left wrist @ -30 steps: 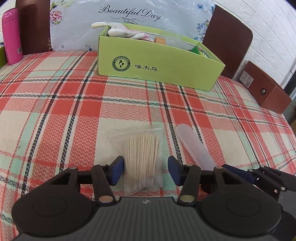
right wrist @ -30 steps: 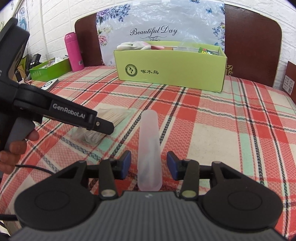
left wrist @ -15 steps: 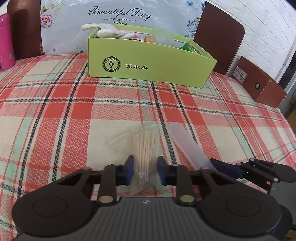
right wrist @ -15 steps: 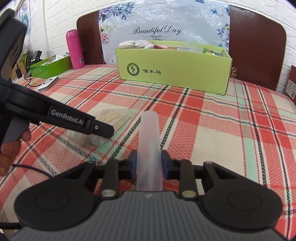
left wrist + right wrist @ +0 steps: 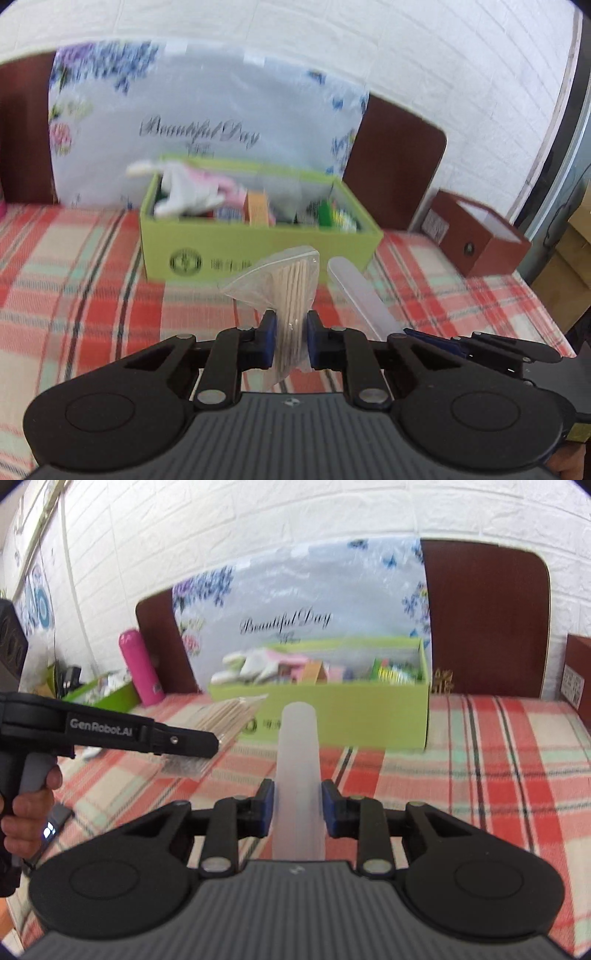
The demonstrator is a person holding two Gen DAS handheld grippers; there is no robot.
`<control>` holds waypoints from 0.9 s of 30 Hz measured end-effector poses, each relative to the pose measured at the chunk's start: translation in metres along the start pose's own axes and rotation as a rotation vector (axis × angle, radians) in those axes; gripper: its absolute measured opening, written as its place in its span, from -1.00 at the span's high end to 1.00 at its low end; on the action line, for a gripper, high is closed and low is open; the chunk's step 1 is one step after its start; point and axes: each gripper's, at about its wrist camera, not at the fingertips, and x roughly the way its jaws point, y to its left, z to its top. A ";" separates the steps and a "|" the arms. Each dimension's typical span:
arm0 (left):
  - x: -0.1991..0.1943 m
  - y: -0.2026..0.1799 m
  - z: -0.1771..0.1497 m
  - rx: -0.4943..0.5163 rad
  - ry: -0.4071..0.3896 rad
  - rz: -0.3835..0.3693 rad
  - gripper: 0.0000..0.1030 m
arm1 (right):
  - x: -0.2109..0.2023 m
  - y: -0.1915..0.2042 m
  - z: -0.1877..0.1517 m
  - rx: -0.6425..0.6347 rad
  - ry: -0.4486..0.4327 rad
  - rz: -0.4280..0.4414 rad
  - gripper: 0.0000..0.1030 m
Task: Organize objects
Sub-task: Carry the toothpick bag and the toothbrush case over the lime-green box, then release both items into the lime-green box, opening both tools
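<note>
Red plaid tablecloth blurred; left gripper clamped clear toothpick bag, right gripper gripped frosted plastic tube, apparently lifted.

Lime-green box, red/mint plaid cloth, pink bottle, blue-padded jaws

Left claw and right claw both clamped, side by side.
</note>
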 end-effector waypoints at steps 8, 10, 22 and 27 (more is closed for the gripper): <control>0.028 0.016 0.069 -0.008 -0.081 0.054 0.68 | 0.041 -0.014 0.068 -0.081 -0.092 0.006 0.48; 0.041 0.024 0.083 -0.031 -0.090 0.062 0.68 | 0.060 -0.016 0.082 -0.106 -0.098 0.008 0.48; 0.103 0.061 0.107 -0.100 -0.145 0.088 0.05 | 0.166 -0.018 0.105 -0.269 -0.076 -0.003 0.17; 0.083 0.070 0.080 -0.097 -0.205 0.138 -0.63 | 0.148 -0.017 0.078 -0.296 -0.155 -0.080 -0.89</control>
